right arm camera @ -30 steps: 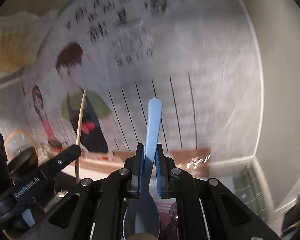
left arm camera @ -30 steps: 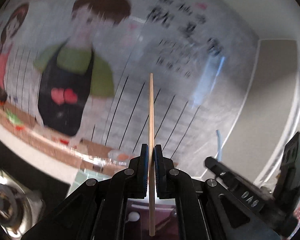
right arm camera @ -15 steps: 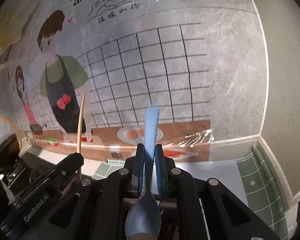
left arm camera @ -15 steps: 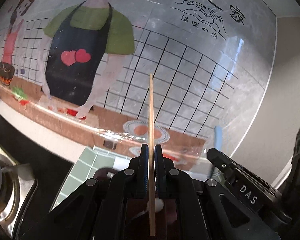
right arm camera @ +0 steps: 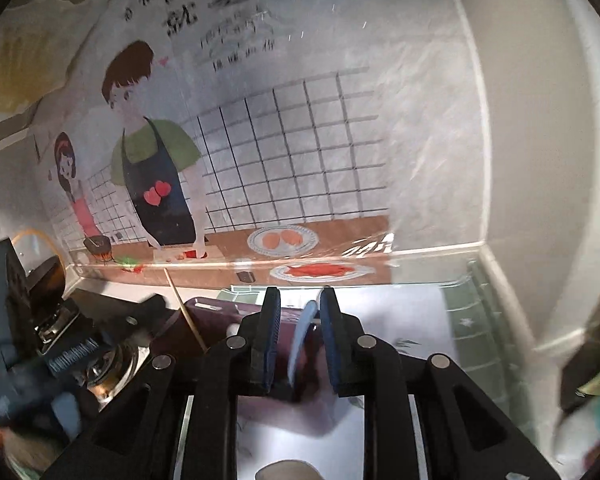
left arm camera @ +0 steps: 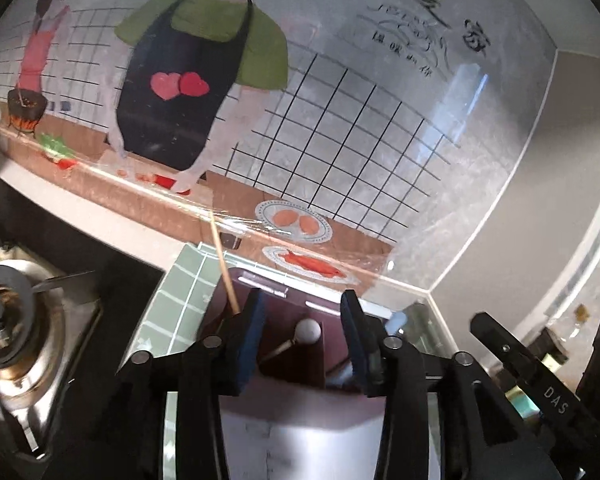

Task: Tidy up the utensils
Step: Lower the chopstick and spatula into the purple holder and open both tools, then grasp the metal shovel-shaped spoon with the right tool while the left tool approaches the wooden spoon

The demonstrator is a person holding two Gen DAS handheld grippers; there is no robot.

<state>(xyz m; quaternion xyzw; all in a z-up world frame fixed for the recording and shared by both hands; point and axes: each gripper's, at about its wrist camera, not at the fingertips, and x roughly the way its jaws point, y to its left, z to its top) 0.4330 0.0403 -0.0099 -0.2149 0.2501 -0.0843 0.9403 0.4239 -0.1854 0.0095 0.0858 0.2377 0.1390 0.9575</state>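
My left gripper [left arm camera: 302,320] hangs over a maroon utensil holder [left arm camera: 284,304], its jaws opening with nothing between them. A wooden chopstick [left arm camera: 222,258] stands in the holder and leans left, just outside the left pad. A white ball-tipped utensil [left arm camera: 307,330] lies inside the holder. In the right wrist view my right gripper [right arm camera: 300,320] is over the same holder [right arm camera: 216,312] with its jaws opening. A blue spoon [right arm camera: 304,330] stands loose and tilted between the pads, handle up. The chopstick [right arm camera: 184,308] and the left gripper [right arm camera: 80,348] show at the left.
A gas stove burner [left arm camera: 4,312] sits at the left beside a green tiled mat [left arm camera: 180,292]. Close behind the holder, the wall carries a cartoon cook sticker [left arm camera: 188,80]. It meets a side wall [right arm camera: 540,160] at the right. A pale sheet [right arm camera: 412,312] covers the counter.
Both grippers have come down over the holder. The left one let go of the chopstick, which now leans in the holder. The right jaws have widened around the blue spoon.
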